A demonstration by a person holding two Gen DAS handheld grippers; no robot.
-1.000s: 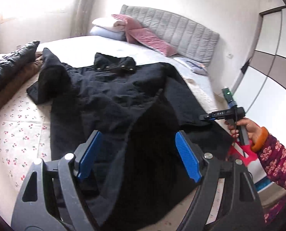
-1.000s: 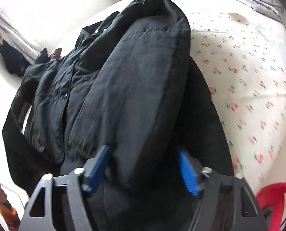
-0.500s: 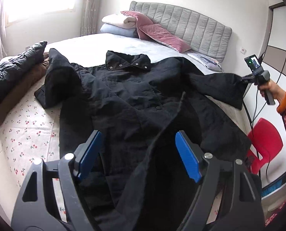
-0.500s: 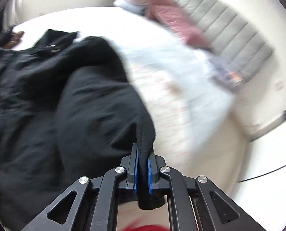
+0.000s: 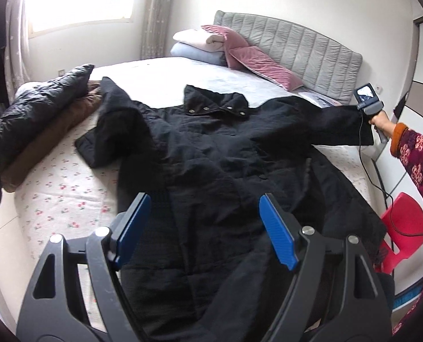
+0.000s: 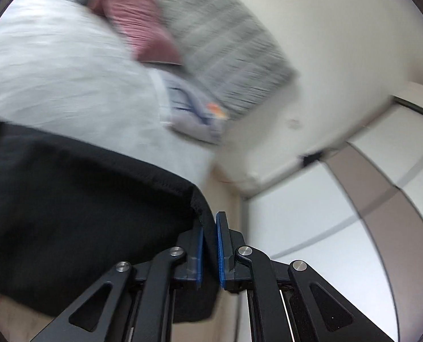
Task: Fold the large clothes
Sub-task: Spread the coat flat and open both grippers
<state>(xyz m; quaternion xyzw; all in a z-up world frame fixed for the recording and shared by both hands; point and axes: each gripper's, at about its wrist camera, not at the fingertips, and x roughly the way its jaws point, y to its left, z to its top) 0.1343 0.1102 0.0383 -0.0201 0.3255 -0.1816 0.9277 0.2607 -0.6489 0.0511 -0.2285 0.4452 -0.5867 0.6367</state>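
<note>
Black quilted coat (image 5: 217, 154) with snap-buttoned collar: we find it spread face up across the bed (image 5: 69, 199), collar toward the headboard, hem toward us.

Left to right, in the left wrist view, we list:
- Shiny black puffer jacket (image 5: 32, 108), folded, at the bed's left edge, stacked on a brown folded garment (image 5: 54, 134).
- Coat's left-hand sleeve (image 5: 111, 122), folded back on itself, lying on the white sheet printed with small red cherries.
- Left gripper (image 5: 204, 230), black frame with blue pads: jaws released and spread wide over the coat's lower front, nothing between them.
- Folded white and pale blue bedding (image 5: 197, 45) and pink velvet pillows (image 5: 257, 62), against the grey padded headboard (image 5: 296, 48).
- Coat's other sleeve (image 5: 333, 125), stretched out level toward the right, past the bed's edge.
- Right gripper (image 6: 210, 245): in its own blurred view the sleeve's cuff edge sits between the blue pads; the jaws are narrowly apart and opening, cloth between them.
- Person's right hand (image 5: 380, 121), in a patterned red sleeve with an orange cuff, holding that gripper's handle.
- Red plastic chair (image 5: 402, 228), on the floor beside the bed.
</note>
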